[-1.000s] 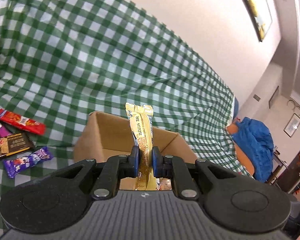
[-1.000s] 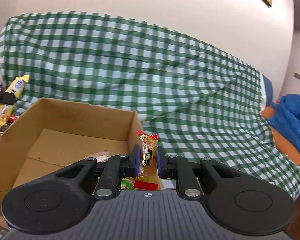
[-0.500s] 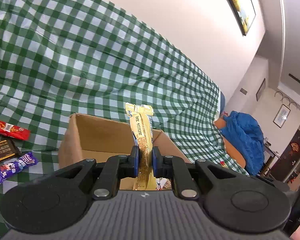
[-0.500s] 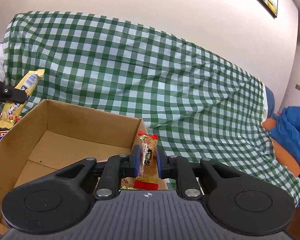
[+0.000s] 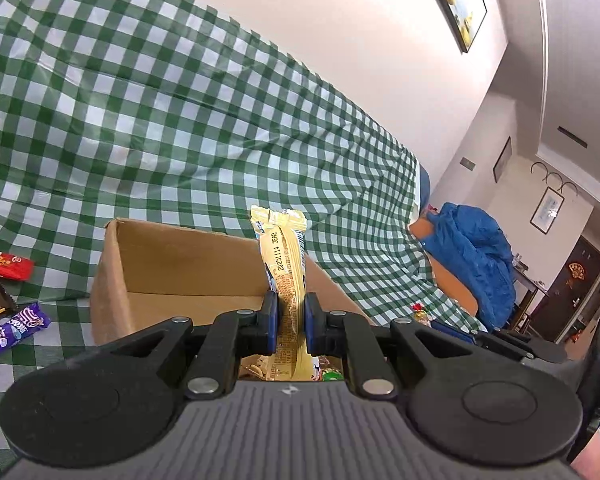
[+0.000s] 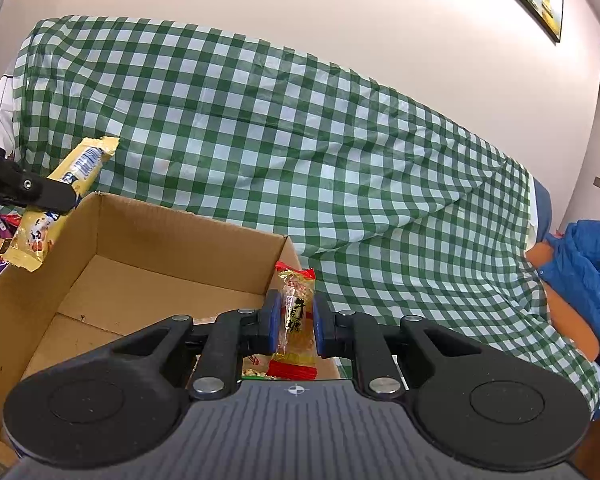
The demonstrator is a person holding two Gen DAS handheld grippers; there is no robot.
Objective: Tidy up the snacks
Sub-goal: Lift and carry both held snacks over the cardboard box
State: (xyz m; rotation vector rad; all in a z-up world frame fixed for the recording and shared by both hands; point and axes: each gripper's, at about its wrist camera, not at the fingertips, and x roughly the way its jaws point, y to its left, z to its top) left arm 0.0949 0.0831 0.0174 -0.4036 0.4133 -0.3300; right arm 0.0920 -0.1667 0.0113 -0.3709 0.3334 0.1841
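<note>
You are mid-delivery: left tool (image 5: pixel 291 322) pinches the yellow bar (image 5: pixel 286 264) over the cardboard box (image 6: pixel 148 264), right tool (image 6: pixel 296 326) pinches the small candy packet (image 6: pixel 296 308) at its right wall. Next, release both inside.

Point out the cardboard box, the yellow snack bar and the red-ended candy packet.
cardboard box (image 6: pixel 172 256): right wrist view, inner face of the far wall.
yellow snack bar (image 5: pixel 286 264): left wrist view, wrapper above the pads.
red-ended candy packet (image 6: pixel 296 312): right wrist view, clear middle between the pads.
</note>
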